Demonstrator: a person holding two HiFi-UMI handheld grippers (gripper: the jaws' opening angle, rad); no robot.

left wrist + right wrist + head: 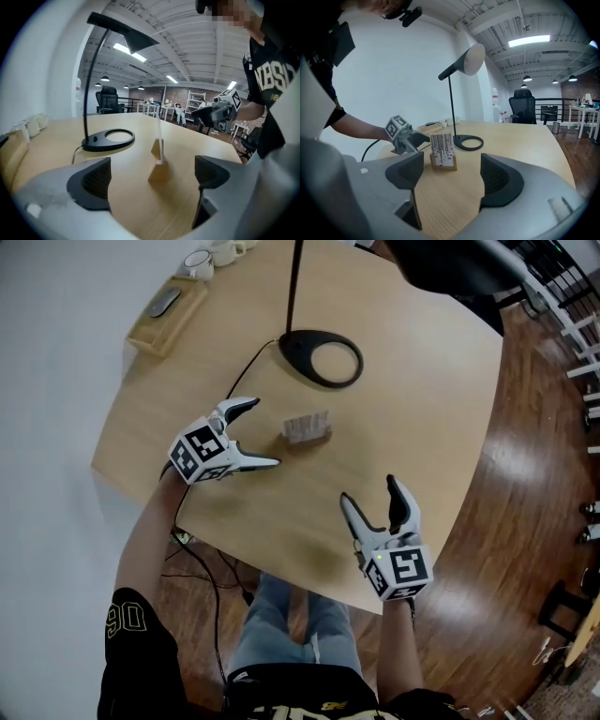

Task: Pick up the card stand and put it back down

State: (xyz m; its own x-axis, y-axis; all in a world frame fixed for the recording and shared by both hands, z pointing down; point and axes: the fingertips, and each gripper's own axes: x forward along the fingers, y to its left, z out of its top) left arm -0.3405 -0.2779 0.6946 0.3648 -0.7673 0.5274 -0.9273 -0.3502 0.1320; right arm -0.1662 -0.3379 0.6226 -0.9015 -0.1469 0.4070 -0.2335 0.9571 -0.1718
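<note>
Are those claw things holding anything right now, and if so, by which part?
Nothing is held: the left gripper and right gripper are both open, and the card stand stands free on the table.

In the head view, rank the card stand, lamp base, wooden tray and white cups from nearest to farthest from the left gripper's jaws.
Measured from the left gripper:
1. Card stand, just ahead of its open jaws.
2. Lamp base, beyond the stand, mid-table.
3. Wooden tray, at the table's far left edge.
4. White cups, past the tray at the far corner.
</note>
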